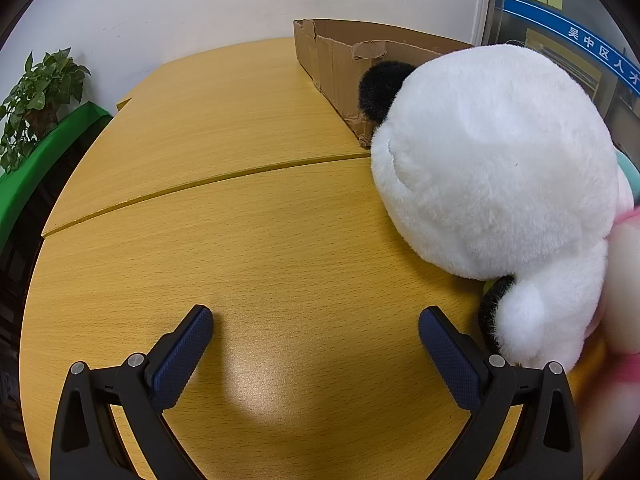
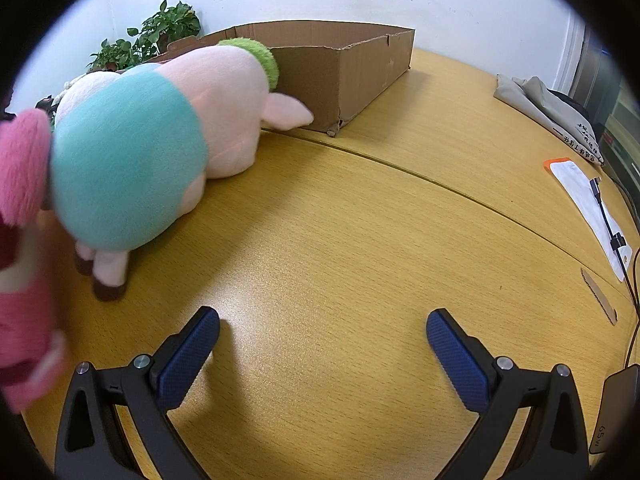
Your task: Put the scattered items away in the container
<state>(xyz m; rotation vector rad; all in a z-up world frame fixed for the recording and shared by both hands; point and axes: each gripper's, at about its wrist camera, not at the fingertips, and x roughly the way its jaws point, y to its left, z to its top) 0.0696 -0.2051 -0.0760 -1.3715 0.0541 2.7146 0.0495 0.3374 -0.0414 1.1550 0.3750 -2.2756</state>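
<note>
Blue-padded jaws on both the left gripper (image 1: 316, 326) and right gripper (image 2: 323, 330) gape wide over bare worktop (image 2: 360, 240), holding nothing, so tidying looks barely begun. Panda plush (image 1: 492, 168) sits just right of the left gripper, pig plush (image 2: 160, 140) and pink plush (image 2: 24, 240) off the right gripper's left, all outside the cardboard box (image 2: 340, 72) by the worktop's far edge.

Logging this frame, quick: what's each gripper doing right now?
Left gripper: open, holding nothing, beside the panda plush.
Right gripper: open, holding nothing, over bare table.
</note>
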